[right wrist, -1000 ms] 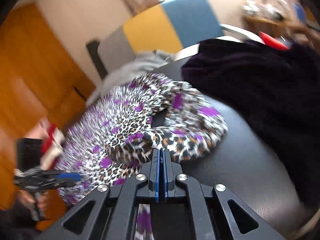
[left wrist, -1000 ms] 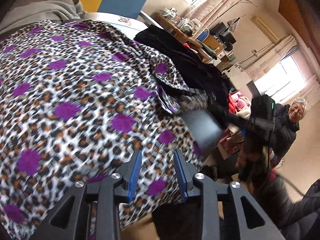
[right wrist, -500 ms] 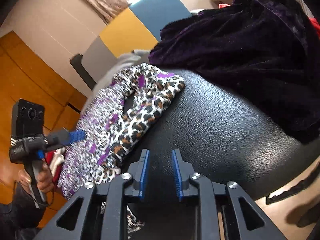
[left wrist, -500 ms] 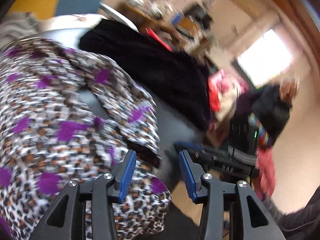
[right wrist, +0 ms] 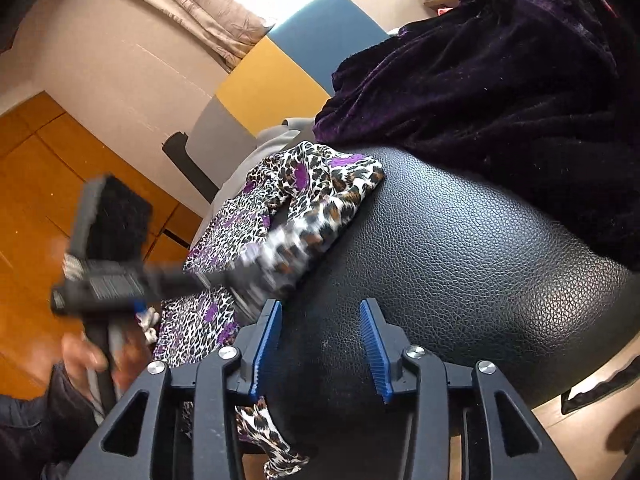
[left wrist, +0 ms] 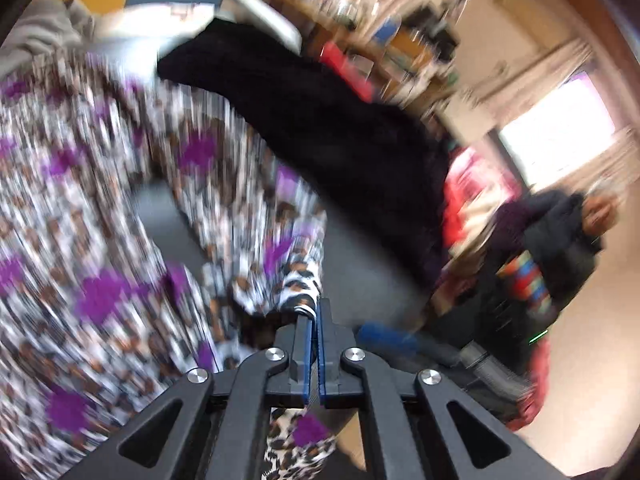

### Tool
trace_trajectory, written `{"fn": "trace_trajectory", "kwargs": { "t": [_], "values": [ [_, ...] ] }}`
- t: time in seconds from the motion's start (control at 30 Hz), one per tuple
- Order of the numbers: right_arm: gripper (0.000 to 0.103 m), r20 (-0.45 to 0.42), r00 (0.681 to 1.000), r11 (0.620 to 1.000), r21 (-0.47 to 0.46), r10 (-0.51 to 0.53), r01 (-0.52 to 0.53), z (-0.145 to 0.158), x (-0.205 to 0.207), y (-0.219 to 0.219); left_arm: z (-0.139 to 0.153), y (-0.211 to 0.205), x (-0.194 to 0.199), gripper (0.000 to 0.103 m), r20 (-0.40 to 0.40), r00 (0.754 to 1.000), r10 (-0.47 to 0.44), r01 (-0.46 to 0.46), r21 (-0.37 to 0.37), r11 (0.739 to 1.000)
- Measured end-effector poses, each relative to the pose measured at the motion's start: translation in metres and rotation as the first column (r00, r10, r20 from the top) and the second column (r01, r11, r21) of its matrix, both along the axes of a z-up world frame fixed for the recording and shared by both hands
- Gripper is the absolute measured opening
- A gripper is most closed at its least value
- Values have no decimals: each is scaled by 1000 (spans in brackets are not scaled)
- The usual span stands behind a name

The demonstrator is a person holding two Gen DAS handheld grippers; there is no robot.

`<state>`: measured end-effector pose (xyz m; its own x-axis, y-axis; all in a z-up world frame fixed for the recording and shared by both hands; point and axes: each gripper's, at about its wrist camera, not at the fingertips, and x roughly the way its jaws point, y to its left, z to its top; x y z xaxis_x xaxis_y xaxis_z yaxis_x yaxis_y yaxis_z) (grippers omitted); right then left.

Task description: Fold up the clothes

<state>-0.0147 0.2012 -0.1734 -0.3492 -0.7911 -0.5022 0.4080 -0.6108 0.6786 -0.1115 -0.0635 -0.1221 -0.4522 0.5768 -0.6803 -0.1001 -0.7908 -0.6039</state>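
Leopard garment (left wrist: 120,240): white-and-brown print with purple blotches, spread over the black leather surface (right wrist: 460,272), part hanging off the near edge.
Position: just beside the dark velvet garment (right wrist: 500,80), apparently touching it at the far end; grey cloth (left wrist: 44,32) behind.
Left gripper (left wrist: 314,312): blue pads closed tight on a narrow bunched strip of the print, most likely a sleeve end or hem; a tail of cloth dangling below the jaws.
Right gripper (right wrist: 320,344): jaws wide apart, nothing between them, hovering above bare leather beside the garment's near edge.
Handling, judged: thin, light, limp fabric; no stiffness, so sagging and bunching likely wherever unsupported; probably a little slick over smooth leather, so prone to sliding when dragged.
Where to take hold, judged: at edges and corners, pinching a single layer near a seam; a second hold well apart from the left one, for tension.
Long axis: from the right wrist view, running from the near edge away toward the velvet garment, slanting rightward as it goes.
Pointing: loop-like opening, possibly a neckline or sleeve fold, at the far end; which end is collar or hem, not possible to tell.
Blur: left wrist view heavily smeared, fine detail unreadable.
Risk, judged: pinched strip pulling the whole piece askew.
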Motion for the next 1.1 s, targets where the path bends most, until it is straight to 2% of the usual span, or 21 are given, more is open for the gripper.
{"fn": "trace_trajectory", "kwargs": {
  "t": [0.1, 0.17, 0.23, 0.33, 0.4, 0.47, 0.53, 0.6, 0.7, 0.8, 0.87, 0.97, 1.03, 1.1],
  "values": [
    [53, 6, 1000, 1000, 8, 13, -13, 3, -1, -4, 60, -52, 4, 0, -134, 989, 58, -38, 144, 989],
    [60, -6, 1000, 999, 33, 29, -29, 6, -1, -10, 94, -81, 14, 0, -204, 976, 78, -40, 184, 982],
    [67, -24, 999, 996, 72, 47, -45, 10, 1, -19, 129, -110, 34, 0, -272, 960, 69, -28, 154, 988],
    [69, -45, 997, 984, 168, 64, -56, 19, -1, -32, 150, -135, 60, 0, -272, 962, 19, -19, 3, 1000],
    [69, -55, 996, 975, 217, 70, -57, 25, -8, -42, 142, -141, 77, 0, -213, 977, -12, -2, -67, 998],
    [69, -68, 994, 972, 224, 87, -70, 34, -16, -50, 123, -136, 92, 0, -138, 990, -35, 17, -126, 992],
    [69, -91, 989, 967, 238, 119, -95, 46, -25, -62, 90, -127, 103, 0, -60, 997, -47, 36, -185, 982],
    [69, -131, 978, 960, 250, 160, -124, 64, -38, -83, 59, -121, 109, 0, -8, 999, -54, 52, -169, 984],
    [67, -202, 953, 951, 258, 226, -171, 92, -63, -119, 30, -108, 111, 0, 17, 998, -56, 58, -158, 986],
    [63, -249, 919, 928, 292, 306, -230, 111, -100, -171, 22, -105, 114, 0, 7, 998, -56, 57, -171, 984],
    [60, -243, 905, 908, 326, 350, -264, 109, -120, -205, 18, -102, 111, 0, -6, 998, -55, 53, -179, 982],
    [57, -187, 887, 857, 400, 422, -324, 94, -151, -265, 28, -109, 114, 0, -54, 997, -49, 40, -154, 987],
    [55, -91, 887, 797, 489, 452, -356, 68, -162, -297, 35, -120, 119, 0, -95, 995, -33, 23, -103, 994],
    [39, 4, 885, 725, 571, 466, -385, 43, -174, -327, 43, -129, 121, 0, -138, 990, -26, 18, -63, 998]
  ]
}}
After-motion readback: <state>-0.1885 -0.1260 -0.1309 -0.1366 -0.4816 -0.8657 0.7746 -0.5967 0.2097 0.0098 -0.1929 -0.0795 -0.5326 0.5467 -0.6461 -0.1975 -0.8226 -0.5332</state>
